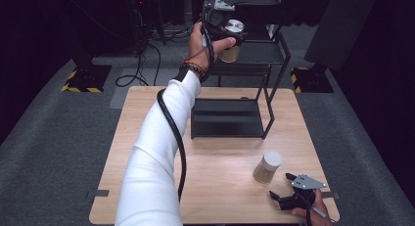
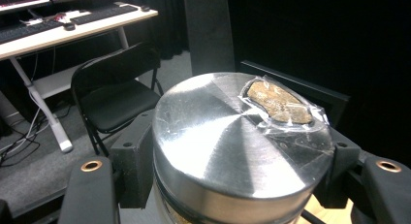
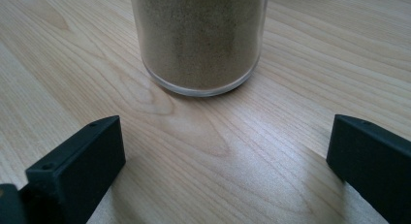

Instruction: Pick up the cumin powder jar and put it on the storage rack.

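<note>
mostly hidden: jar (image 2: 232,151) body, clamped between left tongs (image 2: 232,185).

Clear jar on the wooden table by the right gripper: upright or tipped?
Upright: the clear sand-filled jar stands on its base on the wooden table.

left gripper (image 1: 230,37) clamped, right gripper (image 1: 284,189) agape.

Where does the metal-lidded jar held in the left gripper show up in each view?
High view: the metal-lidded jar is top centre, raised by the black shelf rack, held in the left gripper.
Left gripper view: its lid takes up the centre and lower half, clamped between the jaws.
Right gripper view: not in it; the jar standing there is the second jar.
Shared landmark: the wooden table.
</note>
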